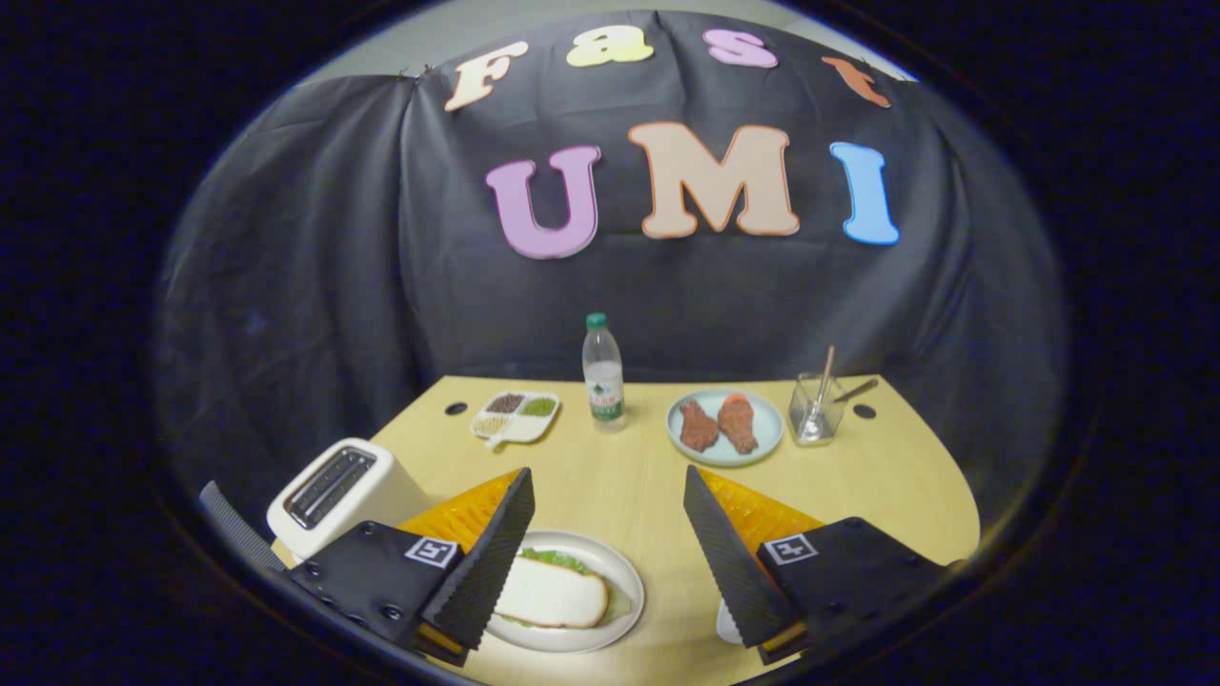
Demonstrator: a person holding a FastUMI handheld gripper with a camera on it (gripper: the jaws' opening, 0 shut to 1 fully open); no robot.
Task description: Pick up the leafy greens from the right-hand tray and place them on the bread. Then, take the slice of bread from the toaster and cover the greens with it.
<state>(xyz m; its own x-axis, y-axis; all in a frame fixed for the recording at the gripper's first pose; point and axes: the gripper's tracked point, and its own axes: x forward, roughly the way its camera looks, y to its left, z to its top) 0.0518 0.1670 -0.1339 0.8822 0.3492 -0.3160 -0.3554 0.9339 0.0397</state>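
Note:
On a white plate [624, 581] lies a slice of bread [553, 595] with leafy greens [558, 560] showing under its far and right edges. The plate sits between my fingers, partly behind the left finger [491, 562]. A white toaster [334, 491] stands to the left, beyond the left finger; I cannot tell whether anything is in its slot. My gripper [608, 488] is open above the table, with nothing between its fingers. A bit of a white tray [726, 624] peeks out beside the right finger [729, 562].
At the far side of the yellow table [629, 476] stand a white divided dish of grains [515, 416], a water bottle [603, 376], a pale blue plate with two chicken pieces [724, 426], and a clear glass holding utensils [818, 405].

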